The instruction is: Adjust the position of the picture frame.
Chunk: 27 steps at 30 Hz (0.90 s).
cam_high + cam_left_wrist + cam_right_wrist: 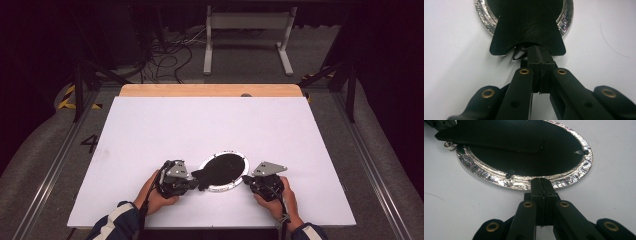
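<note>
An oval silver picture frame point(226, 153) lies face down on the white board, its black back point(227, 167) up. A black easel stand point(527, 32) hinged on the back flares out past the rim point(484, 20) toward my left gripper. The left gripper point(539, 48) is shut, its tips touching the notched end of the stand beside a small wire loop point(517, 53). It sits left of the frame point(196, 181). My right gripper point(541, 181) is shut too, its tips against the near silver rim point(489, 173); it lies right of the frame point(245, 179). Small metal tabs point(510, 173) hold the back in.
The white board point(200, 125) covers the table, with a wooden strip point(210, 90) along its far edge. Beyond the table stand a grey metal frame point(247, 22) and loose cables point(165, 55) on the floor. Black rails point(350, 90) flank the table.
</note>
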Available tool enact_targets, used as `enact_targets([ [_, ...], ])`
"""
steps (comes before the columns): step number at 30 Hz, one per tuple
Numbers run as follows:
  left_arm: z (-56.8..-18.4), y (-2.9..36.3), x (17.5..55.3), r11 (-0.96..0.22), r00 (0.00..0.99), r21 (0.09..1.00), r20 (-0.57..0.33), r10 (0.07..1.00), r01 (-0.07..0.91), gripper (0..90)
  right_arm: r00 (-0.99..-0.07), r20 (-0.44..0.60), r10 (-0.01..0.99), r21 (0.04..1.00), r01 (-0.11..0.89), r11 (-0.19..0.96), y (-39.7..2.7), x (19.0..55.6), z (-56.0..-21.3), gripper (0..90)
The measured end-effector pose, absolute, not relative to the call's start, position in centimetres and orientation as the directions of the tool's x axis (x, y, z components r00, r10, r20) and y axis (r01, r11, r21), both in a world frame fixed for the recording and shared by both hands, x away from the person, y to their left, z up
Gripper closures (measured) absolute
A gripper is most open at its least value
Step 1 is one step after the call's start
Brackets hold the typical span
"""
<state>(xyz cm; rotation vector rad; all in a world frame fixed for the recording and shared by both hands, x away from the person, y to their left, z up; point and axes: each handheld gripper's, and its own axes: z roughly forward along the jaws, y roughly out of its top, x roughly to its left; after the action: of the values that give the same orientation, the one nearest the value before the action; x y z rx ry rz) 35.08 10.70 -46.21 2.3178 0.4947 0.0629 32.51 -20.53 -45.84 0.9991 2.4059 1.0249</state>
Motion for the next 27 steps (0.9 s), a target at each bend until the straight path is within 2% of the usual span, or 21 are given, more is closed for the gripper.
enact_targets([
  [5,-46.2,10.7,35.1,-0.643,0.925,0.690,-0.106,0.366,0.333,90.0,-0.693,-0.016,0.721,0.734,0.481,0.478,-20.5,32.7,-45.9,90.0],
  [17,-46.3,9.8,34.7,-0.651,0.938,0.696,-0.102,0.330,0.305,89.4,-0.666,-0.069,0.743,0.738,0.467,0.487,-19.8,35.2,-45.9,90.0],
  [22,-46.1,9.2,34.4,-0.679,0.949,0.686,-0.051,0.312,0.261,90.0,-0.662,-0.071,0.746,0.742,0.465,0.483,-19.3,36.4,-46.0,90.0],
  [27,-46.1,9.2,34.4,-0.678,0.950,0.690,-0.044,0.310,0.253,90.0,-0.660,-0.080,0.747,0.741,0.462,0.487,-18.9,37.0,-46.0,90.0],
])
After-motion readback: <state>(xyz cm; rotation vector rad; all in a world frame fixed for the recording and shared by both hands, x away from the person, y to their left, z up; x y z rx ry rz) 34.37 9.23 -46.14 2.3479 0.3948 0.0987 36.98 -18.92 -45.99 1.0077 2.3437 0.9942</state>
